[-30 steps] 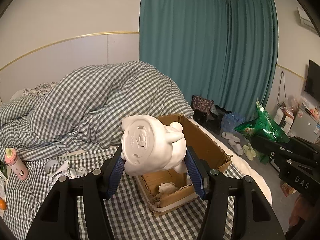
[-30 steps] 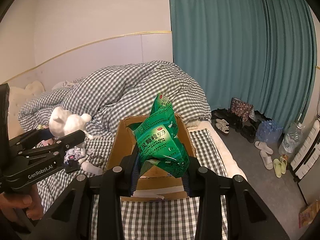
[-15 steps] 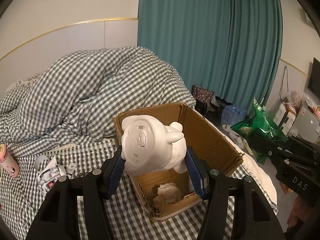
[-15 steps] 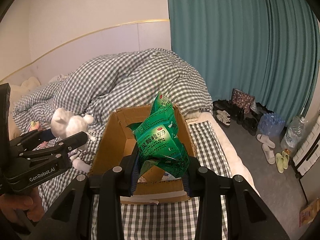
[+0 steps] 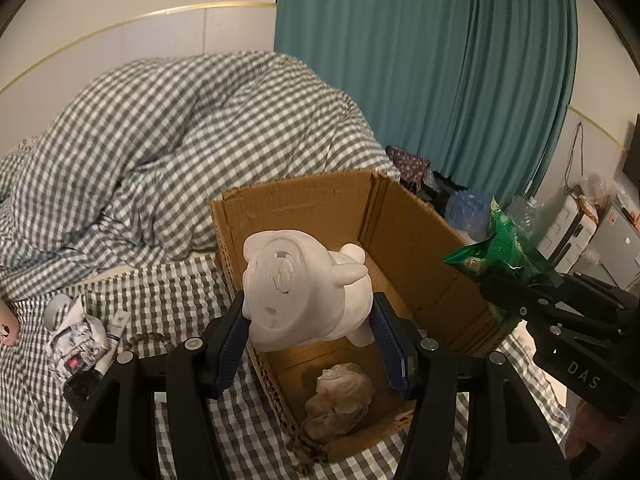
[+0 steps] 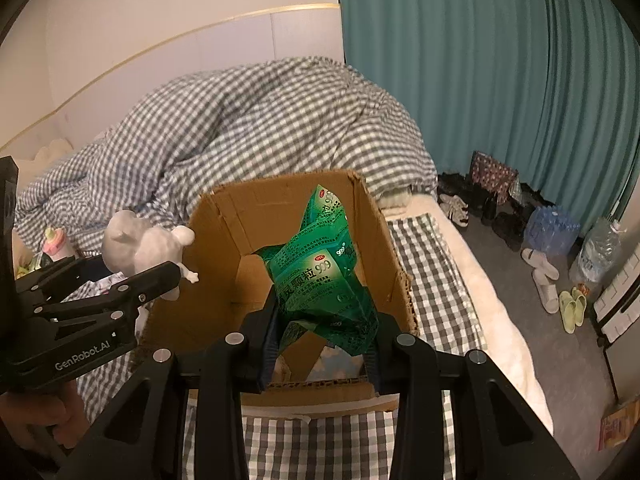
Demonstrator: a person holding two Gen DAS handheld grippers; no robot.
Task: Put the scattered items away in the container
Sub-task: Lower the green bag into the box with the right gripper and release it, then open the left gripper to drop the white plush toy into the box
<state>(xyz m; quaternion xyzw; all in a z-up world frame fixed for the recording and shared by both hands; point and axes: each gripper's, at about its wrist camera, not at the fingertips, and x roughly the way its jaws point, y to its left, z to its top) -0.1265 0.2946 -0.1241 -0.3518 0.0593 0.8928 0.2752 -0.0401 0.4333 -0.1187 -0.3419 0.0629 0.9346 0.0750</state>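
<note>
On the checked bed sheet (image 5: 188,292) stands an open cardboard box (image 5: 404,232), its far wall toward the heaped gingham duvet (image 5: 168,140) at twelve o'clock. Both grippers hang above it.

From the left wrist camera, the left gripper (image 5: 310,336) has its blue-padded jaws pinching a white animal figurine (image 5: 296,292) by the flanks; the figurine's flat, moulded underside faces the camera and a stubby limb juts toward two o'clock. It hangs over the near-left part of the box opening, clear of the floor of the box. Below it, at about five o'clock, a crumpled beige wad (image 5: 340,400) lies on the box bottom against the near wall. At three o'clock the right gripper (image 5: 516,296) shows side-on, holding a green foil sachet pack (image 5: 500,248) near the right wall of the box.

Through the right wrist camera, the right gripper (image 6: 322,340) has its jaws pinching the green foil sachet pack (image 6: 324,276) by its lower end, so the pack stands up over the middle of the cardboard box (image 6: 216,248). At nine o'clock the left gripper (image 6: 132,280) carries the white animal figurine (image 6: 140,244) just over the left rim.

Outside the box, at eight o'clock in the left view, a crumpled printed packet (image 5: 76,344) and a small white tube (image 5: 114,332) lie together on the sheet. Teal curtains (image 6: 480,80) hang at one o'clock, with shoes (image 6: 480,204) on the floor beneath them.
</note>
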